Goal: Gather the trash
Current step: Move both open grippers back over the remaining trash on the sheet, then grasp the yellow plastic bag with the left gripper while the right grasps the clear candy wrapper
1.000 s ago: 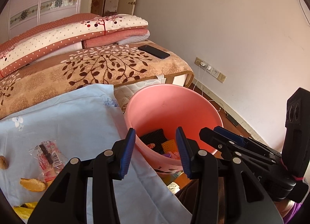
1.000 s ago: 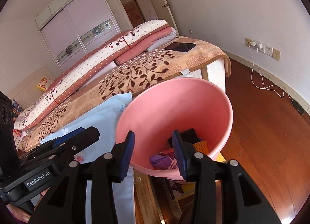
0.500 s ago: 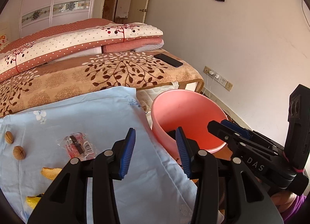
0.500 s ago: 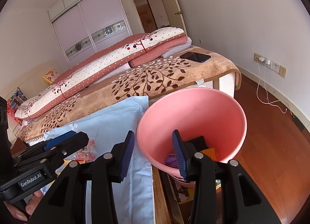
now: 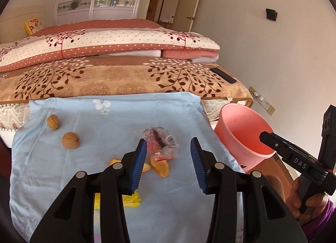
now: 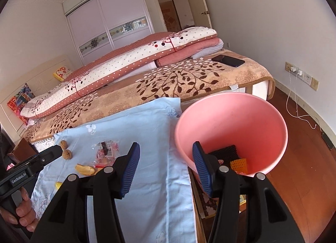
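Flanking the wrapper (image 5: 160, 144): walnuts (image 5: 70, 140), peels (image 5: 161, 167), pink bucket (image 5: 237, 125); both jaws released, right's opening.

The left gripper (image 5: 167, 165) swings away from the pink bucket (image 5: 237, 121) to hang over the clear wrapper (image 5: 160, 143) on the blue cloth (image 5: 105, 121); the right gripper's (image 6: 166, 169) empty jaws are opening.

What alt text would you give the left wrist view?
The open left gripper hovers over a crinkled clear wrapper on a light blue cloth, near two walnuts and orange peel. A pink bucket stands right.
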